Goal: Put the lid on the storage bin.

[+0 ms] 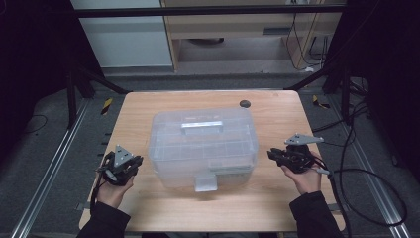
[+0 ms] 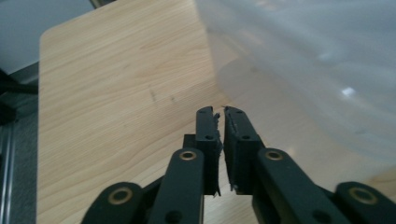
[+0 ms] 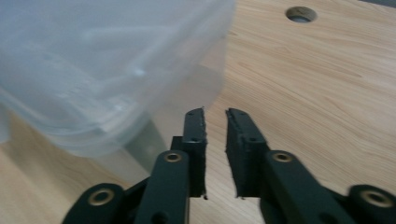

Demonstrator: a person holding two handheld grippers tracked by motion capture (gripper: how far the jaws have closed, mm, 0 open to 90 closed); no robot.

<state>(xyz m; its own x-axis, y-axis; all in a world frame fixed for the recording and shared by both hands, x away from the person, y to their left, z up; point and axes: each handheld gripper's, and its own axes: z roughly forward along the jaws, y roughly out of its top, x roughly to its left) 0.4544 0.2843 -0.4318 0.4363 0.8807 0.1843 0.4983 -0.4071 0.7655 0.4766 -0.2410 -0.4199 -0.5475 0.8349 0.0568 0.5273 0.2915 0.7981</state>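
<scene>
A translucent, lidded plastic storage box [image 1: 203, 148] with a flat top handle sits mid-way across the light wooden table [image 1: 277, 114]. The left gripper [image 1: 130, 166] rests just beside its left end, jaws almost together on nothing. The right gripper [image 1: 275, 154] hovers near its right end, jaws slightly apart, empty. A dark round hole [image 3: 300, 14] marks the tabletop behind.

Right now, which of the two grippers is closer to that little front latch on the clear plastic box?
Left, narrowly. The left gripper sits beside the box's left end, level with the latch. The right gripper sits off the box's right end, farther from the latch.
</scene>
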